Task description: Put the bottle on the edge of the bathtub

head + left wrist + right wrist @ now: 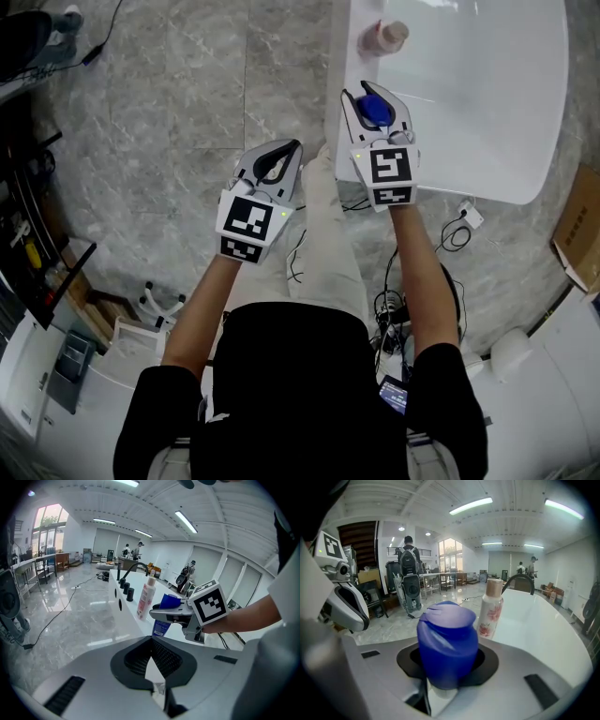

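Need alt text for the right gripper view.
The right gripper holds a blue bottle between its jaws, next to a white bathtub. A pink bottle stands on the tub's edge just beyond it, and the left gripper shows at far left.

Head view looks down; gripper views share bathtub.

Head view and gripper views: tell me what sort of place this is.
Likely a large open lab or showroom, not a home bathroom: a freestanding bathtub stands on a grey marble floor under ceiling strip lights, with loose cables beside it.
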The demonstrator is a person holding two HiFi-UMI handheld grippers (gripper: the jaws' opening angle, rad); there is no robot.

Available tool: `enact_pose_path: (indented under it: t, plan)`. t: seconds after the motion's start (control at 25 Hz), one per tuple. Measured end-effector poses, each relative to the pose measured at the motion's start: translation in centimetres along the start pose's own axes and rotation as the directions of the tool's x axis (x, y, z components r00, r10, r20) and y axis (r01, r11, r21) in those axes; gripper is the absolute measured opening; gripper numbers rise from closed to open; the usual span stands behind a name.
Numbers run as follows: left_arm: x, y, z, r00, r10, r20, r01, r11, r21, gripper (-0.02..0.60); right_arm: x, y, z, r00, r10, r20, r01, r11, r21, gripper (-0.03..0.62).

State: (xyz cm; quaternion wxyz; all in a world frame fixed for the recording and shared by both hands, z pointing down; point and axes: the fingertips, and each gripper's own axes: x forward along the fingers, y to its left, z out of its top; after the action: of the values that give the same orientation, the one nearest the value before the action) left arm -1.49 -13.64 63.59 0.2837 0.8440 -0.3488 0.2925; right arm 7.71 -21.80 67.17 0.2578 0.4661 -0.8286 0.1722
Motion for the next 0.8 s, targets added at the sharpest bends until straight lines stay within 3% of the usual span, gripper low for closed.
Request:
enact_pose_path:
  t: [0.8]
  plan:
    - [1.4, 1.0, -1.3, 0.999, -0.012, -0.030, 0.011, 1.000, -0.014, 0.014, 0.4, -0.3, -1.7, 0.998, -0.004, 0.059, 0.006, 1.000, -0.031, 0.134]
